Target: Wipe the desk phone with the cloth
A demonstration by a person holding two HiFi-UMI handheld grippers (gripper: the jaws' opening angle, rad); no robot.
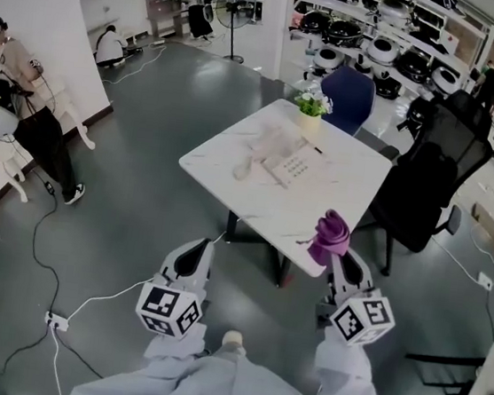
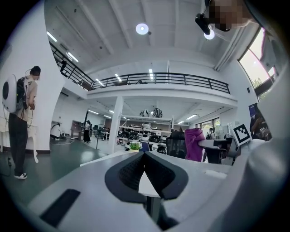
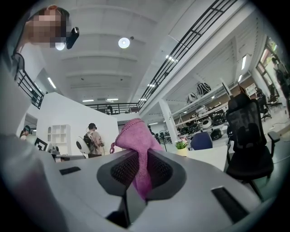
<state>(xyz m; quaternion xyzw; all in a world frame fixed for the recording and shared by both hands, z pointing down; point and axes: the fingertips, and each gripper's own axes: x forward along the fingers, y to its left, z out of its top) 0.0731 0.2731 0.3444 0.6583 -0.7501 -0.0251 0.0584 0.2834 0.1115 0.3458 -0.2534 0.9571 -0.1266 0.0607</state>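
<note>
We have the right gripper [image 3: 138, 159] clamped on the purple cloth [image 3: 134, 136]. The pinch is mid-fold, with a soft bunch standing proud above the jaw tips and a short tail hanging between the pads. The left gripper [image 2: 145, 156] has its jaws closed tip to tip with nothing in them. Both are held low and near the body, short of the white table [image 1: 291, 214]. The desk phone [image 1: 289, 164] sits mid-table, well apart from both grippers, with a small potted plant [image 1: 312, 104] beyond it at the far edge. Whether the handset is seated in its cradle is too small to tell. On handling, we judge the cloth to be light, limp and grippy, so it will fold and drag, not push. We should wipe with the protruding bunch, not the jaw plastic. The phone looks like a light plastic shell on a smooth top, so we expect it to slide under a sideways stroke, and a loose handset could get knocked. We'd brace the phone base at a side edge with the left gripper. We'd keep off the keys and stroke with light downward pressure.
</note>
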